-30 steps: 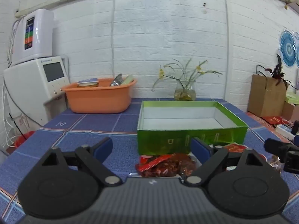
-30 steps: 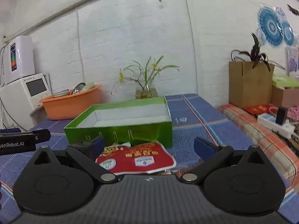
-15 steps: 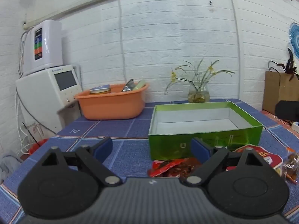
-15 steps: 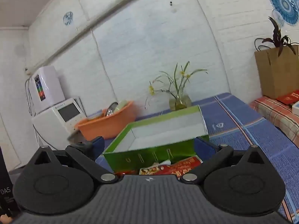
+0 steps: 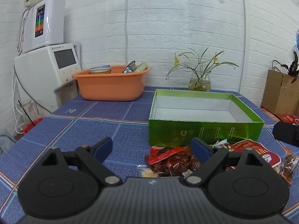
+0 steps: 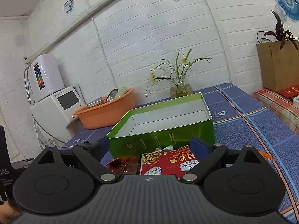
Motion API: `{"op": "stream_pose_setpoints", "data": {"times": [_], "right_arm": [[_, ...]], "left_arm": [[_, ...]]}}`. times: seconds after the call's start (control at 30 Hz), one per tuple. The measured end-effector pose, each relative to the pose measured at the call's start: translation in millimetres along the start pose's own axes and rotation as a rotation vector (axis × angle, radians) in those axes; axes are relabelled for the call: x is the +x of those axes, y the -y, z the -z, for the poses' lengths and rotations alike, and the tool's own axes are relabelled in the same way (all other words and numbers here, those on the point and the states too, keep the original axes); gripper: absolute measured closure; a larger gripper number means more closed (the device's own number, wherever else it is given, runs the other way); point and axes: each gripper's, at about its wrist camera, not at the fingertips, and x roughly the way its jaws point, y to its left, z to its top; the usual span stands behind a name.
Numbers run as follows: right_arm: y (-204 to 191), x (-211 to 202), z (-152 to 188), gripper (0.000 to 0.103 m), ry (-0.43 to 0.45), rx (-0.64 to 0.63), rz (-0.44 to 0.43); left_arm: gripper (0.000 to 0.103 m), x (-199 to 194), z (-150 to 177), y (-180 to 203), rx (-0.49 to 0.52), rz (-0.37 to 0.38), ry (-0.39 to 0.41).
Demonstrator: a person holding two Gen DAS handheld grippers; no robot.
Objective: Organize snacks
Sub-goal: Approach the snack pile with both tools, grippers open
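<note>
1. Looking along the left gripper [image 5: 152, 147] in the left wrist view: jaws spread wide, nothing between them. Dark red snack packet [image 5: 172, 161] lies flat on the blue checked tablecloth [image 5: 84, 128], just inside the right-hand finger and low in front of the tool. Green box [image 5: 203, 130] stands open-topped just behind the packet, white inside, no snacks visible in it. Red nut bag [image 5: 258, 152] lies to the right of the dark packet, partly hidden by the gripper body; a small clear-wrapped snack [image 5: 288, 166] sits further right at the frame edge. Orange basin [image 5: 110, 85] with dishes stands well back on the left, glass vase with flowers [image 5: 200, 80] behind the box against the white brick wall. A black part of the other tool shows at the right edge

2. Right wrist view, right gripper [image 6: 152, 145]: jaws also spread wide, holding nothing. Red nut bag [image 6: 168, 163] lies directly between and below the fingers, its far edge close to the green box [image 6: 162, 140]. Dark red snack packet [image 6: 121, 166] beside the bag on the left, partly overlapped by it. Orange basin [image 6: 106, 114] behind the box to the left; brown paper bag [image 6: 278, 65] with a plant far right
</note>
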Motion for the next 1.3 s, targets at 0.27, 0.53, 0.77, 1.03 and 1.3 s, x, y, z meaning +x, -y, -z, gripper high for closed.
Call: {"op": "stream_pose_setpoints", "data": {"times": [0.27,0.53,0.77,1.03,1.3], "right_arm": [[-0.4,2.8,5.2,0.0,-0.005,-0.039,0.072],[11.2,-4.3,2.1,0.0,0.019,-0.026,0.111],[8.2,-0.8,5.4,0.0,0.002,0.004,0.143],[1.4,2.7,9.8,0.0,-0.049,-0.066,0.181],[-14.8,10.9,13.7,0.0,-0.084,-0.16,0.292]], "left_arm": [[0.013,-4.7,-4.3,-7.6,0.01,0.029,-0.005],[0.013,-2.5,-1.0,-10.8,0.009,0.03,-0.015],[0.013,-0.9,3.6,-11.3,0.03,0.027,-0.025],[0.013,-3.8,11.2,-9.0,0.044,0.078,-0.039],[0.013,-7.5,14.9,-9.5,0.061,0.054,-0.052]]}}
